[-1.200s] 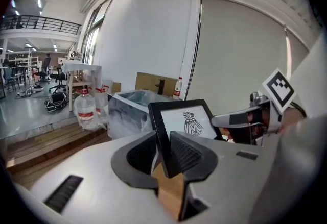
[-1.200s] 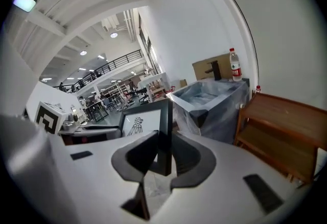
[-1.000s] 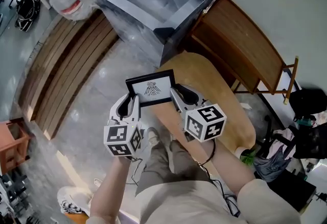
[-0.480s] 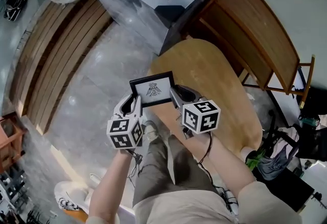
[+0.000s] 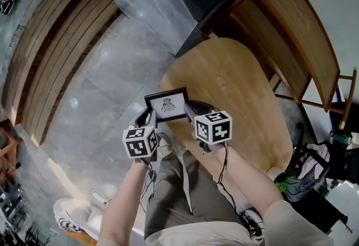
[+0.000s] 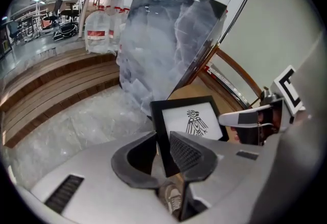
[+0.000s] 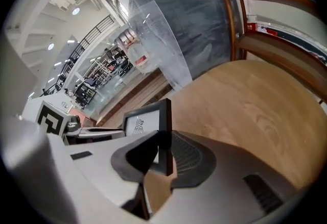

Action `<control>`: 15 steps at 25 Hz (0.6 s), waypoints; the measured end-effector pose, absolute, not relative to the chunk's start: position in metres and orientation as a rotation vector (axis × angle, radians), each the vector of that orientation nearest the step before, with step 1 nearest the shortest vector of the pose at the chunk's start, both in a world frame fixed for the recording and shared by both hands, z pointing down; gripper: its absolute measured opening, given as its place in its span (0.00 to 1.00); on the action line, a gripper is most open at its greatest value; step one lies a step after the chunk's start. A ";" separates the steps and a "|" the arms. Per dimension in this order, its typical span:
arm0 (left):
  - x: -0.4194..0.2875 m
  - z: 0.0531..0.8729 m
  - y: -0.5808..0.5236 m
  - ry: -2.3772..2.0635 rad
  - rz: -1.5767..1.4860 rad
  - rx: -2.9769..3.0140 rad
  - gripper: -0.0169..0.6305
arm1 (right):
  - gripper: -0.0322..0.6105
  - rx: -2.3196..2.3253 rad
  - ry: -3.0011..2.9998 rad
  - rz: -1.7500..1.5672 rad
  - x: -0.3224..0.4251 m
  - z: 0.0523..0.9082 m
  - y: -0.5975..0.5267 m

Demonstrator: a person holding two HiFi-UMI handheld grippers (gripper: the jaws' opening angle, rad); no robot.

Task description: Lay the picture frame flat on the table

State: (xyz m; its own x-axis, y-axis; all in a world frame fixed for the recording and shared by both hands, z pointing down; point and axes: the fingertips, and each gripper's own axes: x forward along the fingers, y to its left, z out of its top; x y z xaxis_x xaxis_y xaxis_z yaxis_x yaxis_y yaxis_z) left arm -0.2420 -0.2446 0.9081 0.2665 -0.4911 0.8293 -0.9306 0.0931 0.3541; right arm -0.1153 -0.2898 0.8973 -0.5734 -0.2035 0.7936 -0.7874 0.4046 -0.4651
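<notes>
A small black picture frame (image 5: 167, 105) with a bird drawing on white is held in the air between both grippers, above the near left edge of the oval wooden table (image 5: 235, 88). My left gripper (image 5: 149, 120) is shut on the picture frame's (image 6: 190, 125) left side. My right gripper (image 5: 188, 110) is shut on the frame's (image 7: 148, 121) right side. The frame tilts with its picture face up toward the head camera. It does not touch the table (image 7: 245, 100).
A wooden chair (image 5: 291, 32) stands at the far side of the table. A large plastic-wrapped box (image 6: 168, 49) sits beyond the table's far end. Wooden steps (image 5: 50, 49) run along the left over a grey floor. Bags (image 5: 314, 166) lie at the right. The person's legs (image 5: 179, 183) are below the frame.
Both grippers with the frame have stayed together while the head view shifted, so the table now lies more fully in view. The frame sits slightly lower and closer to the table edge.
</notes>
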 end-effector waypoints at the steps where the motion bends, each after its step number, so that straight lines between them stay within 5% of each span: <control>1: -0.242 0.917 -0.243 -1.365 0.565 1.533 0.15 | 0.14 0.837 -1.999 1.152 -0.115 0.907 -0.288; 15: -0.233 0.958 -0.241 -1.319 0.585 1.541 0.15 | 0.15 0.820 -1.903 1.124 -0.106 0.968 -0.280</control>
State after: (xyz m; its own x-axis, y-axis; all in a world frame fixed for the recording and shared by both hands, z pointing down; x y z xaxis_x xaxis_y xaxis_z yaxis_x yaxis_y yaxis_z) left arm -0.2327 -0.2411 0.9576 0.2925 -0.4530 0.8422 -0.9283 0.0770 0.3638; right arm -0.1057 -0.2798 0.9678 -0.5015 -0.1430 0.8532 -0.8162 0.4052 -0.4118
